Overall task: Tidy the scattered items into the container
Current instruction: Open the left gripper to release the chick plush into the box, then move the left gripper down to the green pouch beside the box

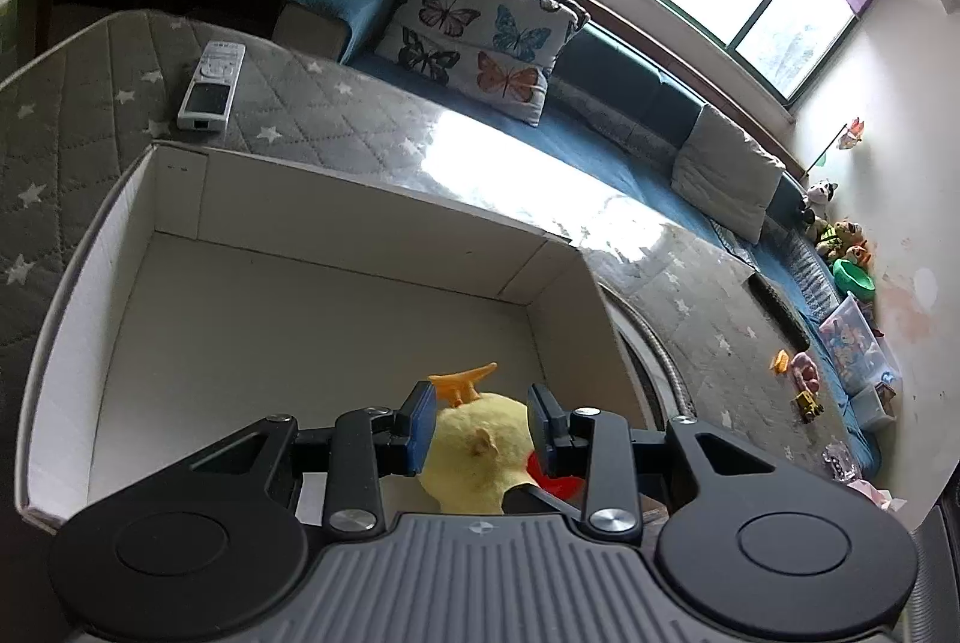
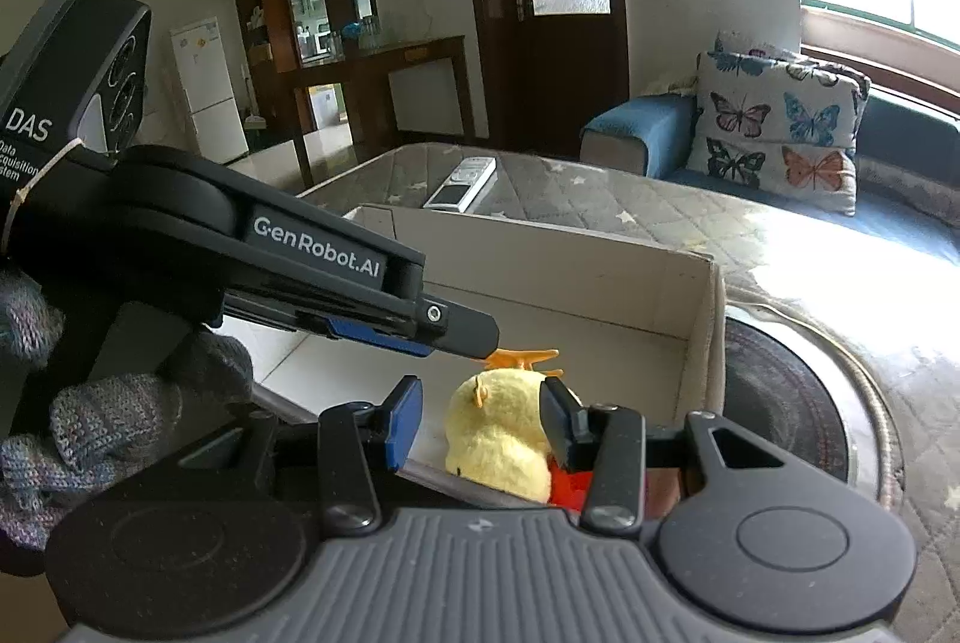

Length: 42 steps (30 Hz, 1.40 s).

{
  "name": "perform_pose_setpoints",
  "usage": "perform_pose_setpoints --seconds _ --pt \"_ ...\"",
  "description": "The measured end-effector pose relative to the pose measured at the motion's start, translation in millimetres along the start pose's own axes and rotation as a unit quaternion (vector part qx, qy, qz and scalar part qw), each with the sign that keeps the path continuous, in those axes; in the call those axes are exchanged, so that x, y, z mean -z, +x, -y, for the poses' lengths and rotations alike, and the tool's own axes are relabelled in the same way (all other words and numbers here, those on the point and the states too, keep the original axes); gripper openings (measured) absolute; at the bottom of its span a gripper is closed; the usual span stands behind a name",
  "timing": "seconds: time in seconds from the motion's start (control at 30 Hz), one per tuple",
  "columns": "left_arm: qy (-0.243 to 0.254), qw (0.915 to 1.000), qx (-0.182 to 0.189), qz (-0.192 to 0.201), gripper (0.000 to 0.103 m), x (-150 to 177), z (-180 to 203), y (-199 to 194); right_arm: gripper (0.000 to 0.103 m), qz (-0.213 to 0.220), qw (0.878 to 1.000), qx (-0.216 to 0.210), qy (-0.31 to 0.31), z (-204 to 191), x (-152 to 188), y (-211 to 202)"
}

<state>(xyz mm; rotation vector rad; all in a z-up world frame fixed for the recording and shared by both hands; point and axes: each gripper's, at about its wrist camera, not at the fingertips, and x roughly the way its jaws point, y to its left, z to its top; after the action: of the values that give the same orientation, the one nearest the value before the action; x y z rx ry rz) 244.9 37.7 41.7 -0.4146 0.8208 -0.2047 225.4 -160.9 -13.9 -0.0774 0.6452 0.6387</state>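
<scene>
A yellow plush duck (image 1: 480, 451) with an orange propeller (image 1: 462, 379) on its head hangs over the near edge of the white cardboard box (image 1: 300, 199). My left gripper (image 1: 483, 415) is shut on the top of its head, a pad against each side. In the right wrist view the left gripper (image 2: 480, 334) reaches in from the left, tips at the propeller (image 2: 525, 356). My right gripper (image 2: 480, 421) straddles the duck (image 2: 498, 439). Its right finger touches the plush and a gap shows at its left blue pad (image 2: 405, 424). The box (image 2: 540, 253) holds nothing else that I can see.
A white remote (image 1: 210, 84) lies on the grey star-quilted table behind the box. Small toys (image 1: 804, 385) are scattered far right on the table. A dark round plate (image 2: 780, 403) sits just right of the box. A butterfly cushion (image 2: 780, 120) leans on the blue sofa. A gloved hand (image 2: 120, 403) holds the left gripper.
</scene>
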Motion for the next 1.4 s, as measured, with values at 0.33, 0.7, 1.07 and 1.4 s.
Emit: perform_pose_setpoints --seconds 0.33,0.7,1.07,1.4 --pt "0.017 0.9997 -0.002 0.017 0.036 21 15 -30 0.054 0.020 1.000 0.014 0.001 -5 21 -39" --pt "0.031 0.9992 0.006 0.025 0.036 52 31 -56 0.063 0.026 0.999 0.040 0.002 -13 59 -75" --pt "0.052 0.9984 0.005 0.023 0.036 84 48 -67 0.068 0.013 0.997 0.072 0.007 -19 102 -93" --pt "0.059 0.9981 0.015 -0.010 0.037 102 59 -51 0.067 0.001 0.996 0.081 0.045 -18 122 -84"
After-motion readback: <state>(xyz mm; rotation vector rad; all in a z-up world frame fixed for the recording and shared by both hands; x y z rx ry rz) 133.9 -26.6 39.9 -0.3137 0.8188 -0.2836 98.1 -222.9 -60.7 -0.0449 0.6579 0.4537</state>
